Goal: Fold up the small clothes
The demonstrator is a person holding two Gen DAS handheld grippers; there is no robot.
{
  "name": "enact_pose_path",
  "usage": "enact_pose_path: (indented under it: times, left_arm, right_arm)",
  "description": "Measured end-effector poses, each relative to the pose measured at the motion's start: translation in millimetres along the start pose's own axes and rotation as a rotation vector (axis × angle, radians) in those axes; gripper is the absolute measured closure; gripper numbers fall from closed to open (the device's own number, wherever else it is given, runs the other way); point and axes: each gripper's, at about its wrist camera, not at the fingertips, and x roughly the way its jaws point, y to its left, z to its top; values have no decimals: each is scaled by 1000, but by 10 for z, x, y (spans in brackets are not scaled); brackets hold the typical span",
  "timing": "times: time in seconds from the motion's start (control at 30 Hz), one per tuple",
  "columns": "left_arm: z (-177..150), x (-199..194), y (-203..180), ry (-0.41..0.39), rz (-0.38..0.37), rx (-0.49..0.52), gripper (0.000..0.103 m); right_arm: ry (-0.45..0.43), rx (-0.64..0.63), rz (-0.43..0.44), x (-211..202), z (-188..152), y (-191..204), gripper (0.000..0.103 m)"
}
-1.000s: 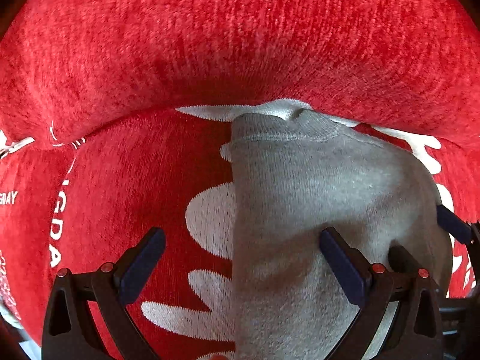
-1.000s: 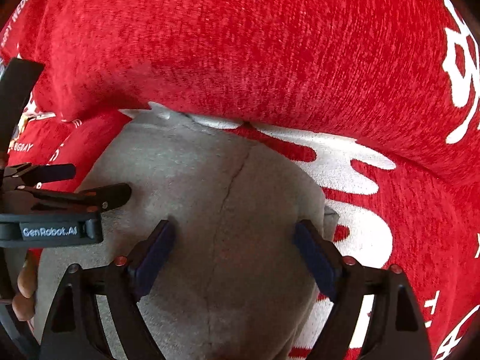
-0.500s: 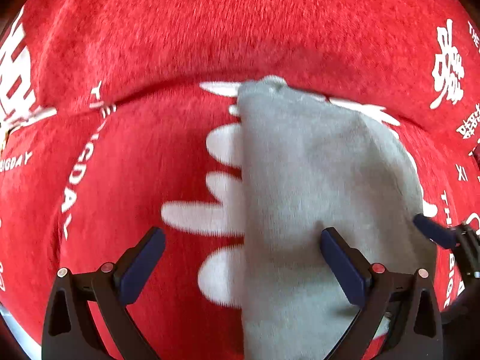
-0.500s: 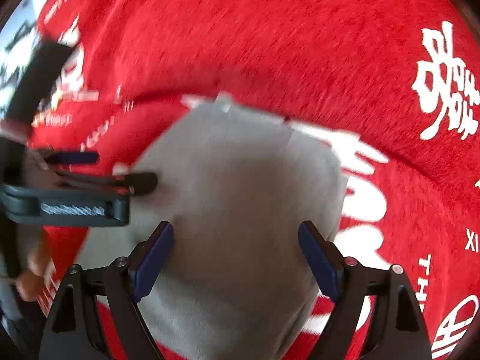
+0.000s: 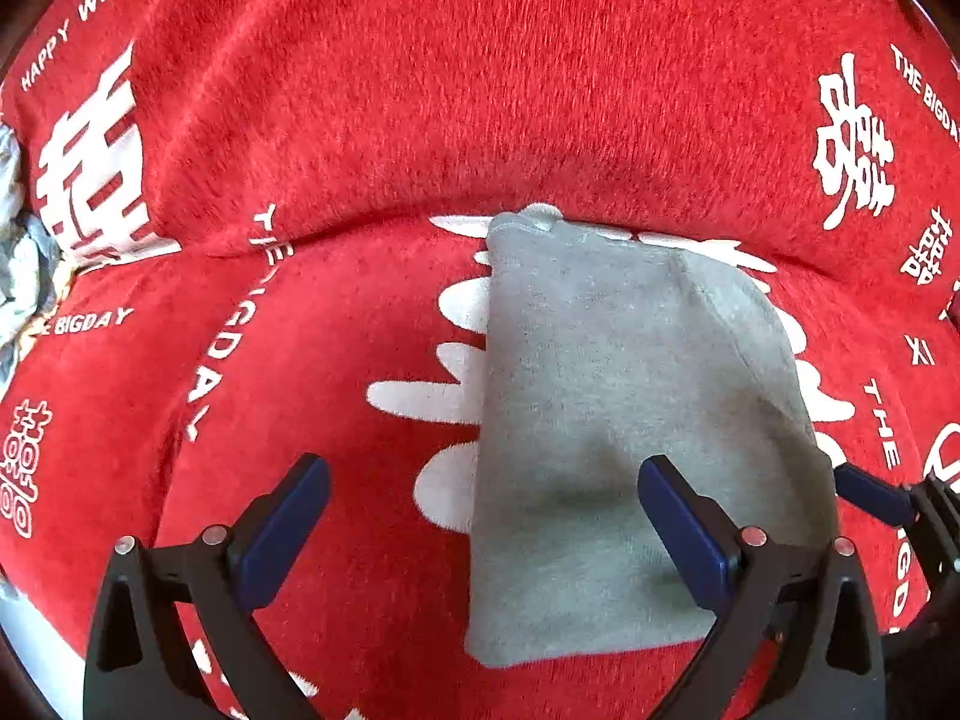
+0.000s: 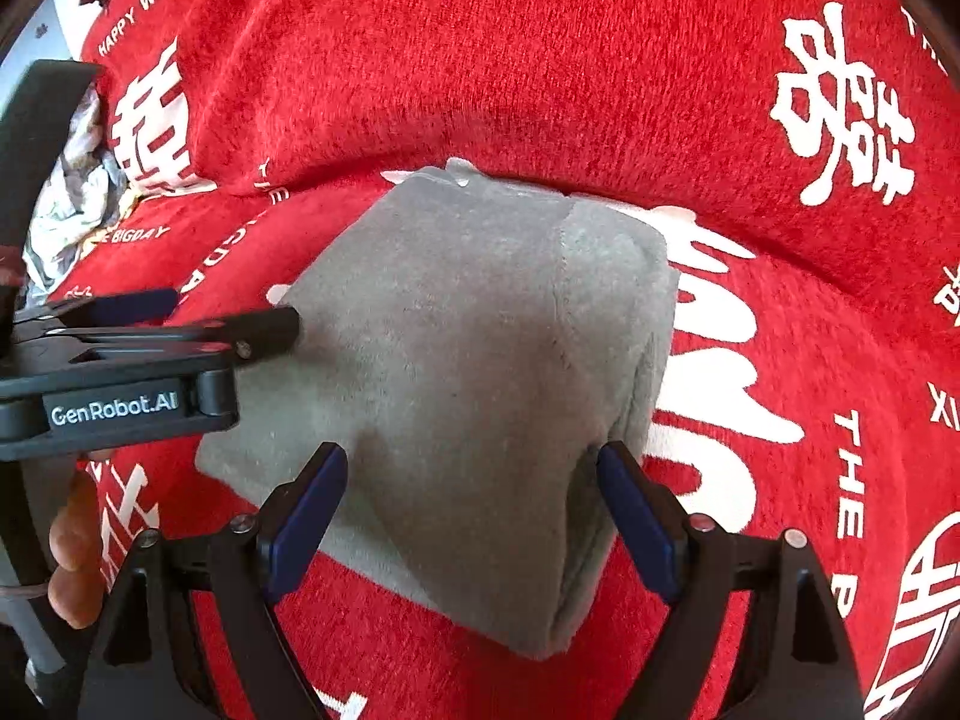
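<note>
Your folded grey garment (image 6: 480, 372) lies flat on the red cover (image 6: 540, 60); your left gripper (image 5: 480, 528) and right gripper (image 6: 474, 510) hang above it, jaws spread wide, grasping nothing

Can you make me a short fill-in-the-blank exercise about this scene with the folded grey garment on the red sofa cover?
1. The folded fleece garment is ____ in colour.
2. It lies on a ____ plush sofa cover printed with white lettering.
3. The jaws of the left gripper and the right gripper both stand ____, gripping nothing.
4. White print at the upper left of the cover reads "HAPPY ____".

Missing words: grey; red; open; WEDDING
</note>
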Motion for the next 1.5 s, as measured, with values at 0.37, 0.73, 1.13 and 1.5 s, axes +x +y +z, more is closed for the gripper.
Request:
enact_pose_path:
  times: [0.37, 0.73, 1.13, 1.5]
  left_arm:
    - [-96, 155, 148, 59, -35, -25, 0]
    - [-536, 221, 273, 101, -23, -1, 0]
    - [-221, 191, 79, 48, -36, 62, 0]
    - [323, 632, 241, 127, -176, -65, 0]
  right_arm:
    - [17, -46, -11, 240, 88, 57, 16]
    - [31, -111, -35, 83, -475, 85, 15]
    - [-72, 82, 20, -343, -151, -461, 15]
    - [-11, 246, 97, 161, 199, -842, 15]
